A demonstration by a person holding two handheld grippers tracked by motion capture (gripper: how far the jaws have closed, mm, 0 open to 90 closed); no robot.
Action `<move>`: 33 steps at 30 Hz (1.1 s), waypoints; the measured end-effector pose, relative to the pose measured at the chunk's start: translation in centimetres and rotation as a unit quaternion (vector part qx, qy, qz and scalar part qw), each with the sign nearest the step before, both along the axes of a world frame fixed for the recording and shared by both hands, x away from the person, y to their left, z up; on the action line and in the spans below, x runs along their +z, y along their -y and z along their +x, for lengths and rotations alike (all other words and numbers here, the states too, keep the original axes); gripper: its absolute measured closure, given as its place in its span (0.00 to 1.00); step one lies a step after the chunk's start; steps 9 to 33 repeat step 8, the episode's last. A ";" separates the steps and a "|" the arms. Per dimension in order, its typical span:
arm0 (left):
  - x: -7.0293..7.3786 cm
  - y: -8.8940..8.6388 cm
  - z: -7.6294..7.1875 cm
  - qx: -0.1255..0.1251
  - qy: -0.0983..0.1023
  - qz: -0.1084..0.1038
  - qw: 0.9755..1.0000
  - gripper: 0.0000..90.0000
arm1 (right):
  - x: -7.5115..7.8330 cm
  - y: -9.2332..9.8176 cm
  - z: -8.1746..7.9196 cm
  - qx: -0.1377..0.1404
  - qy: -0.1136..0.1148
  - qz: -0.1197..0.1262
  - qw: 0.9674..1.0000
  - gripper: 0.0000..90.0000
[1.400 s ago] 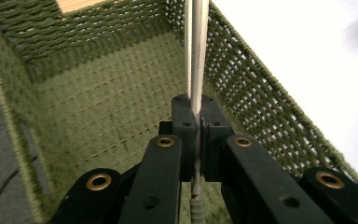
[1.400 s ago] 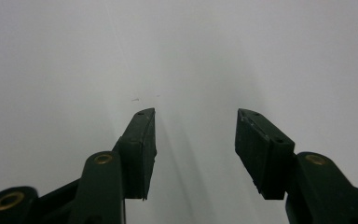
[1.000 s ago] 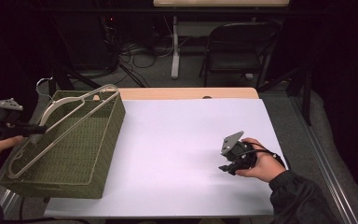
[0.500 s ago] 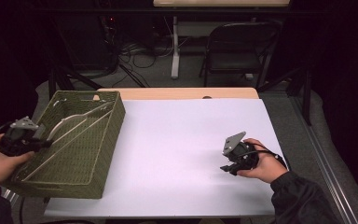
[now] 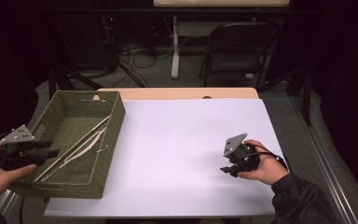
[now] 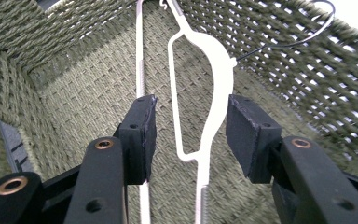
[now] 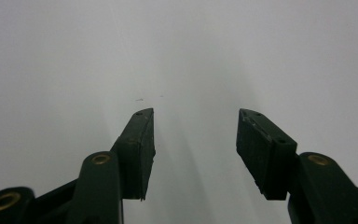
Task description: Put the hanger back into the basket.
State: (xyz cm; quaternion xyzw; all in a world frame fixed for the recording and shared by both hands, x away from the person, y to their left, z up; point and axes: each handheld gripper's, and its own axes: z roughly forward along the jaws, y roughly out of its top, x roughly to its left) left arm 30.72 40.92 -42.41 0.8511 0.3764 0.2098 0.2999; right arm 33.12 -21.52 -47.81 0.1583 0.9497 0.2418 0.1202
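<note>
The white clothes hanger [image 6: 214,93] lay in the woven green basket [image 5: 114,116], long axis running along the basket's length, wire hook toward the near right corner. The left gripper [image 5: 51,151] sat at the basket's left rim, far nearer than the other hand; its jaws had just been opening and stood spread, the hanger's arm lying between the pads but untouched. The right gripper [image 5: 226,170] rested on the white table [image 5: 177,140], well apart, jaws spread and empty.

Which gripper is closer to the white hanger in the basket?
Left. The left gripper hovers open right over the white hanger in the basket; the right gripper rests far across the table.
</note>
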 end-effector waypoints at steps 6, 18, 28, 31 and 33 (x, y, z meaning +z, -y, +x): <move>0.3 0.9 -1.2 0.024 0.011 -0.024 0.999 0.54 | 0.4 0.6 -0.6 -0.010 0.000 0.006 1.000 0.50; 0.3 1.6 -1.6 0.019 0.015 -0.023 0.999 0.51 | 0.2 0.8 -0.9 -0.011 0.005 0.016 1.000 0.49; 0.3 1.6 -1.6 0.019 0.015 -0.023 0.999 0.51 | 0.2 0.8 -0.9 -0.011 0.005 0.016 1.000 0.49; 0.3 1.6 -1.6 0.019 0.015 -0.023 0.999 0.51 | 0.2 0.8 -0.9 -0.011 0.005 0.016 1.000 0.49; 0.3 1.6 -1.6 0.019 0.015 -0.023 0.999 0.51 | 0.2 0.8 -0.9 -0.011 0.005 0.016 1.000 0.49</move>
